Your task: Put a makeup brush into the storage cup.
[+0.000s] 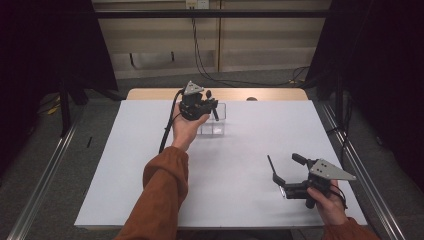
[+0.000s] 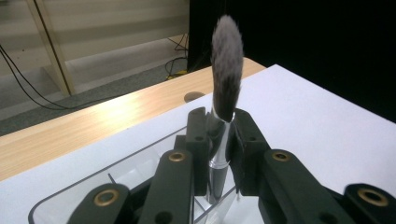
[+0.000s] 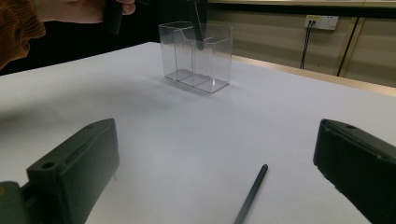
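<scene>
My left gripper (image 2: 219, 122) is shut on a makeup brush (image 2: 227, 65), pinching its silver ferrule with the grey bristles pointing up. The brush handle hangs down into a clear divided organizer (image 2: 56, 203). In the high view, the left gripper (image 1: 206, 103) hovers over that organizer (image 1: 218, 126) at the far middle of the white mat, with the brush handle (image 1: 215, 113) slanting into it. My right gripper (image 1: 288, 170) rests near the front right, open and holding nothing. A thin black stick (image 3: 252, 193) lies on the mat between its jaws (image 3: 217, 129), touching neither.
The white mat (image 1: 235, 165) covers most of a wooden table (image 1: 280, 94), whose bare strip runs along the far edge. In the right gripper view the organizer (image 3: 212, 65) stands far ahead, with the other hand (image 3: 70, 9) above it. Cables cross the floor behind the table.
</scene>
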### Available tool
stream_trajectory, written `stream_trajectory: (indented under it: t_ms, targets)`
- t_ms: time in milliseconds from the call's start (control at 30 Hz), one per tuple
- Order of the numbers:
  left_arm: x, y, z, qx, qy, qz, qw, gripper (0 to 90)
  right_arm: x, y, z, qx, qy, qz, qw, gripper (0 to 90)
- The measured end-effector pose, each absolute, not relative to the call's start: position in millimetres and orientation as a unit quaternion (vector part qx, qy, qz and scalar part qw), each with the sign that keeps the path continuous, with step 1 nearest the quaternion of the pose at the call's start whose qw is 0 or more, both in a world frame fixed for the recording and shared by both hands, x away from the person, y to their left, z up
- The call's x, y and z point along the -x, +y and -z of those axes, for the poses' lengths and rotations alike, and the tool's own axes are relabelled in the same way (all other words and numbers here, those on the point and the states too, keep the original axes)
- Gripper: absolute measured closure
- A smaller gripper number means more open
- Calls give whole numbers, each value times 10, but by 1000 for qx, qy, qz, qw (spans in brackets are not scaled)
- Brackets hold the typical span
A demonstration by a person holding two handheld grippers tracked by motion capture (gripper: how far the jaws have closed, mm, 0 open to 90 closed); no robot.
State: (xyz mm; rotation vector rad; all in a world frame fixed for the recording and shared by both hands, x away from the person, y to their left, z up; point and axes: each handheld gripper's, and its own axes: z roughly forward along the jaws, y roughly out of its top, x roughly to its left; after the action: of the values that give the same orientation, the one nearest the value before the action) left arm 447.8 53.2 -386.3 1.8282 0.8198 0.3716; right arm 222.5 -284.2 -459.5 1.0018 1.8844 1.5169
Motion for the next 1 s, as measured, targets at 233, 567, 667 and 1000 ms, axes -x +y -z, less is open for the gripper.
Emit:
stream_trajectory:
  t_ms: [233, 567, 667, 1000]
  targets:
    - [-4499, 509, 3902, -773, 344, -148, 512, 792, -2229, -2838, 4598, -368, 697, -560, 257, 0]
    - [-4560, 490, 4017, -779, 351, -143, 499, 792, -2226, -2844, 4601, -369, 696, -560, 256, 0]
    - [-4559, 465, 4037, -781, 347, -139, 500, 791, -2225, -2842, 4599, -369, 696, -561, 256, 2]
    - [-4555, 426, 4077, -788, 343, -138, 492, 791, -2221, -2849, 4596, -370, 695, -561, 255, 2]
